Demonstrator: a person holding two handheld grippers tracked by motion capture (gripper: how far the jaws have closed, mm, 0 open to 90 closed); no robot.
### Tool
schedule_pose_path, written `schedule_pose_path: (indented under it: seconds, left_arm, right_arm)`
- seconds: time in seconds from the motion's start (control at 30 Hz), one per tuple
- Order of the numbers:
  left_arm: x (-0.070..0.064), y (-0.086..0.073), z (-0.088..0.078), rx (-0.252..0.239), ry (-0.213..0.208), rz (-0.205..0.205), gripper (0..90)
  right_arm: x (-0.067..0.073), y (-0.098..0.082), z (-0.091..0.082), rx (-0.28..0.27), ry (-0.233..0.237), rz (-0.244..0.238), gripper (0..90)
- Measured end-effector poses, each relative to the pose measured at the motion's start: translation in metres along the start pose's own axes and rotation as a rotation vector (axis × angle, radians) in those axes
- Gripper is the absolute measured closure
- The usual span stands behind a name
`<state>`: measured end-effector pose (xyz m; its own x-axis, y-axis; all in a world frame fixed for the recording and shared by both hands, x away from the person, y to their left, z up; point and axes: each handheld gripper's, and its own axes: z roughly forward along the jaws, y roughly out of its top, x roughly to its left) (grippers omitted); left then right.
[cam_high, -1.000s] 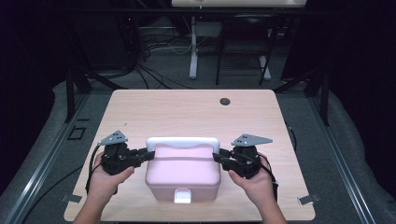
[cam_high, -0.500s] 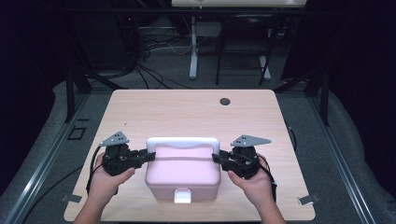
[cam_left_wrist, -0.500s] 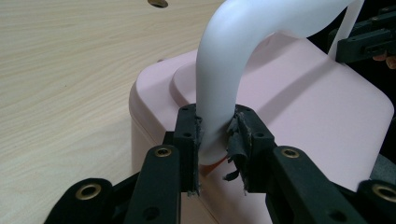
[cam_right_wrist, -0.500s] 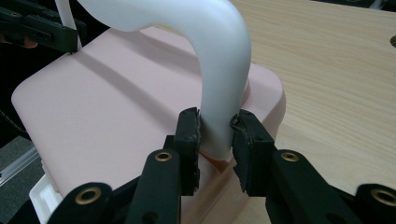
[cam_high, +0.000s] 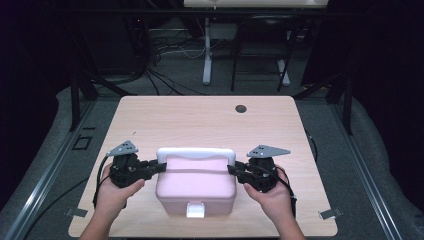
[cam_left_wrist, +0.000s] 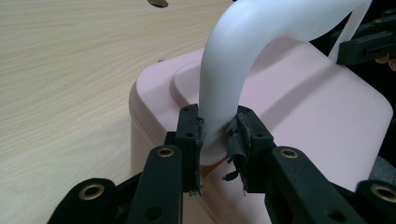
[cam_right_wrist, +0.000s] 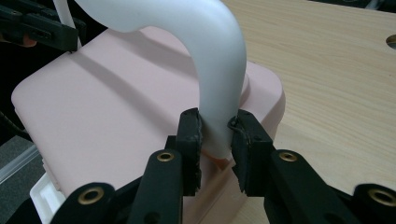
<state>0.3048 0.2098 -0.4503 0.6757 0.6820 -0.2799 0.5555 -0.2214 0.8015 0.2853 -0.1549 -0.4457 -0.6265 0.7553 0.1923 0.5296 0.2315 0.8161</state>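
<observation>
A pink lidded box (cam_high: 196, 184) with a white arched handle (cam_high: 196, 152) rests on the near half of the wooden table (cam_high: 200, 122). My left gripper (cam_high: 161, 167) is at the box's left side, and its pads press on the handle's left leg (cam_left_wrist: 219, 93). On the opposite side my right gripper (cam_high: 231, 169) clamps the right leg (cam_right_wrist: 217, 88). The left gripper (cam_left_wrist: 215, 135) and the right gripper (cam_right_wrist: 215, 133) each pinch the leg just above the pink lid (cam_left_wrist: 303, 107), (cam_right_wrist: 116, 107). A hand holds each gripper.
A white latch (cam_high: 195, 210) juts from the box's front, close to the table's near edge. A dark round hole (cam_high: 241, 108) lies in the tabletop at the far right. Cables and metal stands crowd the floor beyond the table.
</observation>
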Motion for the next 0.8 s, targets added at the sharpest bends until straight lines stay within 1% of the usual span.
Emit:
schedule_pose_path:
  seconds: [0.33,0.4,0.8]
  left_arm:
    - [-0.0007,0.0020,0.0001,-0.008,0.007,0.006,73.8]
    - [-0.0014,0.0026,-0.0006,-0.003,0.011,0.002,73.8]
    - [-0.0008,0.0059,-0.0038,-0.029,0.002,-0.008,73.8]
  right_arm:
    - [-0.0005,0.0009,-0.0018,-0.010,0.001,0.009,73.7]
    - [-0.0008,0.0013,-0.0022,-0.015,0.003,0.009,73.7]
    - [-0.0013,0.0051,-0.0039,-0.039,0.006,0.013,73.7]
